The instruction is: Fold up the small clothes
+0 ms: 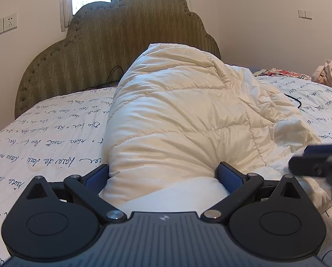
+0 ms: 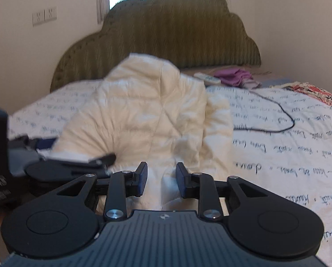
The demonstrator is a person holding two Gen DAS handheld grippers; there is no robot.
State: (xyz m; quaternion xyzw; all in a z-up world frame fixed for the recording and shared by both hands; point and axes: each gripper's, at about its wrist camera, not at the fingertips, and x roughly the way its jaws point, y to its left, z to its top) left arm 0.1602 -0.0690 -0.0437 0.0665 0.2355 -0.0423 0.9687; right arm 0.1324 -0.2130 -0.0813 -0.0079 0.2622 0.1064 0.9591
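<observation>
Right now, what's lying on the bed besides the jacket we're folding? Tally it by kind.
Clothing piles: 3: purple, floral, pink
Black cable: 1
White remote: 1
Total: 5

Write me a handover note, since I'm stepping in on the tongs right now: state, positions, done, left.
Left tongs: wide open, fingers either side of a bunched part of the cream puffer jacket, not clamped.
Right tongs: open, jacket fabric between the fingers, no grip visible.
Jacket lies crumpled on the lettered bedsheet, before the headboard; a black cable lies to its right.
Done: no neat fold visible.
Left: flatten, then fold.
</observation>
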